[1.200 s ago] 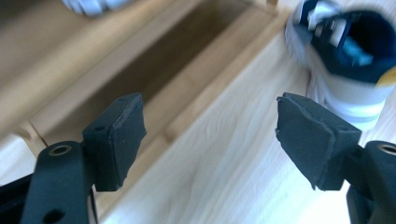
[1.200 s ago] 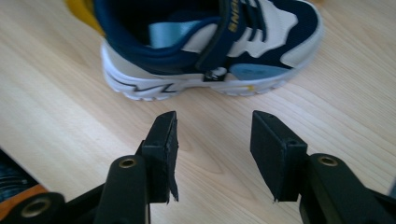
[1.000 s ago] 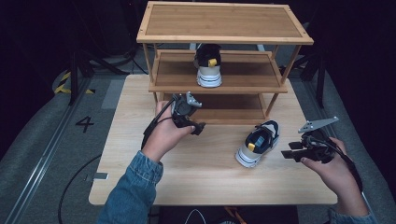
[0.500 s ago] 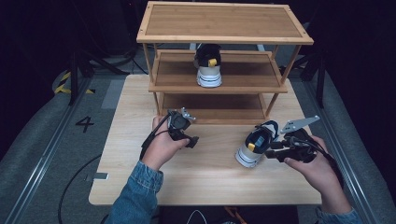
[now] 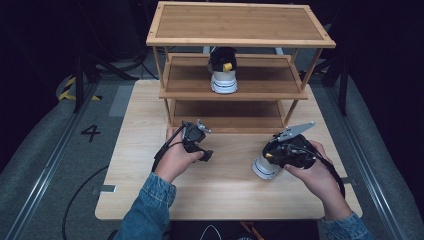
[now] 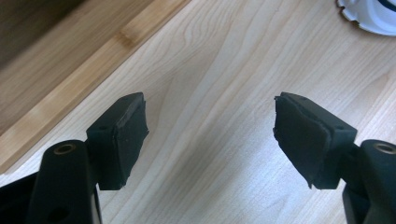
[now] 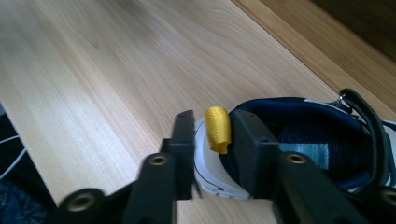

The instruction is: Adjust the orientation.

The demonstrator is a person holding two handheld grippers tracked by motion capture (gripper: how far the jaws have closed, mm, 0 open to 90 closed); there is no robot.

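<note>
Since the earlier frames, the right gripper [image 5: 272, 156] has been brought across the desk [image 5: 150, 190] to the shoe [image 5: 264, 167] lying in front of the rack, and the left gripper [image 5: 202, 142] has been lowered closer to the desk surface. Over the same moment the right gripper's jaws have been closing, with the shoe's heel between them.

Two shoes are counted: one on the desk, near its right side and just in front of the rack's lowest shelf, and a second shoe [image 5: 223, 70] standing on the middle shelf of the wooden rack [image 5: 240, 25] (three shelves can be counted on that rack). Two grippers are seen, one in each hand.

In the right gripper view the heel [image 7: 210, 172] of the desk shoe is bracketed by the two black jaws, one outside the white heel wall and one inside the dark blue opening, with the yellow pull tab [image 7: 218, 129] standing between them. The jaws are narrowed to a small gap, and the pads appear to be pressed against the heel wall.

In the left gripper view the jaws are held wide apart over bare desk wood; nothing is held or touched between them. A white edge of the desk shoe [image 6: 369, 16] is seen at the top right corner there.
</note>
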